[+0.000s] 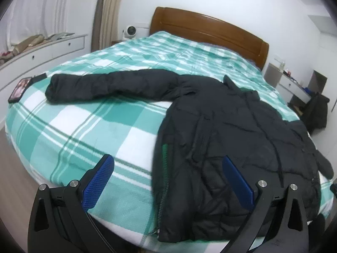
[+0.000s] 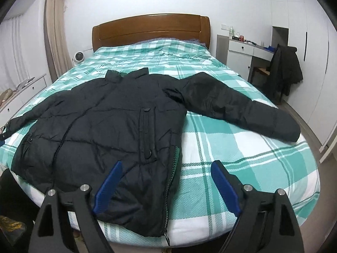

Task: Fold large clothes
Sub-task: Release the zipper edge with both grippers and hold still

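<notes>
A black puffer jacket (image 2: 109, 113) lies spread flat on the bed, its hem toward the near edge and its collar pointing to the far headboard (image 2: 151, 29). One sleeve (image 1: 109, 84) stretches out to the left across the covers, the other sleeve (image 2: 242, 109) reaches off to the right, its cuff close to the bed's right edge. The green-and-white checked bedspread (image 2: 242, 154) shows all around the jacket.

The left gripper (image 1: 168, 181) hangs just above the near edge of the bed with its blue pads spread wide, nothing between them; the jacket's left side seam sits in the gap below, one pad over bare bedspread and the other over the dark fabric. The right gripper (image 2: 166, 181) is likewise wide apart and holding nothing, straddling the jacket's right edge near the hem.

A phone (image 1: 19, 89) rests on the far left corner of the bed. A small white fan (image 2: 79, 58) stands left of the headboard, and a dark coat (image 2: 284, 71) is draped over a chair at the white desk (image 2: 248, 48) on the right
</notes>
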Available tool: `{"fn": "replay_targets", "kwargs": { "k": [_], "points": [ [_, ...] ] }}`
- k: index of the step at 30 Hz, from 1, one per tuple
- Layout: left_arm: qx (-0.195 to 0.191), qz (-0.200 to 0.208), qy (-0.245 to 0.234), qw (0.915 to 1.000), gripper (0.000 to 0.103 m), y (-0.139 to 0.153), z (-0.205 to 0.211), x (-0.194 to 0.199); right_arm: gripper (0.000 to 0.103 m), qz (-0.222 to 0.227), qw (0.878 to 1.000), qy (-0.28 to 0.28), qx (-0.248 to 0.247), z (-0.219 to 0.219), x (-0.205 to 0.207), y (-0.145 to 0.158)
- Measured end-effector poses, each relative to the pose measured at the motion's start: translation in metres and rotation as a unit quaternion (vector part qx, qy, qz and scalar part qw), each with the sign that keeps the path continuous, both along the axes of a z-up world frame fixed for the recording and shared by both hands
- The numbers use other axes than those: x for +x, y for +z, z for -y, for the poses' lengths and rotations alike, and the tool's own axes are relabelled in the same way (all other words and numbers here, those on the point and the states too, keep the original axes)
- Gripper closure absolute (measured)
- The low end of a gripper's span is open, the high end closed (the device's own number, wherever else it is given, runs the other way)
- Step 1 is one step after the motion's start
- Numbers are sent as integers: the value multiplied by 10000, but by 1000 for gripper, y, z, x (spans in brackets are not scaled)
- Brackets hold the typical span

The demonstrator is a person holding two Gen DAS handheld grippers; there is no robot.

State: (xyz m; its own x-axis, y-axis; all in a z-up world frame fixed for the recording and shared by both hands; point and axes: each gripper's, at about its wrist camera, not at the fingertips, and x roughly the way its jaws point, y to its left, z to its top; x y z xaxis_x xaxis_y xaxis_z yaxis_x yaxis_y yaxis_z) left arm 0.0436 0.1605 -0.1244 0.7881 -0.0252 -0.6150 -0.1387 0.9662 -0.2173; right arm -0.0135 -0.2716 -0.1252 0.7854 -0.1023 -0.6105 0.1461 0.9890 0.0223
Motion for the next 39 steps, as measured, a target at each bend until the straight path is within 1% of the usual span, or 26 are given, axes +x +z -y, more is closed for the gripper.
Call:
{"fn": "replay_targets", "kwargs": {
  "k": [3, 5, 10, 15, 26, 35, 39],
  "points": [
    [-166, -70, 30, 9998, 1, -6, -2, -3, 15, 118, 9999, 60, -48, -6, -1, -1],
    [-223, -104, 17, 9997, 1, -9, -2, -5, 15, 95, 9998, 120, -117, -12, 1, -2],
    [-7, -258, -71, 9996, 1, -12, 6, -3, 15, -81, 9996, 244, -139, -23, 5, -9],
    [101, -231, -140, 9996, 1, -10, 12, -4, 15, -208, 9995, 248, -3, -27, 5, -16],
    [227, -150, -189, 9995, 1, 3, 20, -1, 15, -220, 9994, 235, 118, -24, 6, -20],
    [531, -181, -297, 9980, 1, 5, 32, 0, 15, -228, 9985, 325, 366, -22, 4, -21],
    [563, -158, -352, 9977, 1, 8, 37, -1, 15, -201, 9983, 358, 422, -22, 4, -21]
  ]
}}
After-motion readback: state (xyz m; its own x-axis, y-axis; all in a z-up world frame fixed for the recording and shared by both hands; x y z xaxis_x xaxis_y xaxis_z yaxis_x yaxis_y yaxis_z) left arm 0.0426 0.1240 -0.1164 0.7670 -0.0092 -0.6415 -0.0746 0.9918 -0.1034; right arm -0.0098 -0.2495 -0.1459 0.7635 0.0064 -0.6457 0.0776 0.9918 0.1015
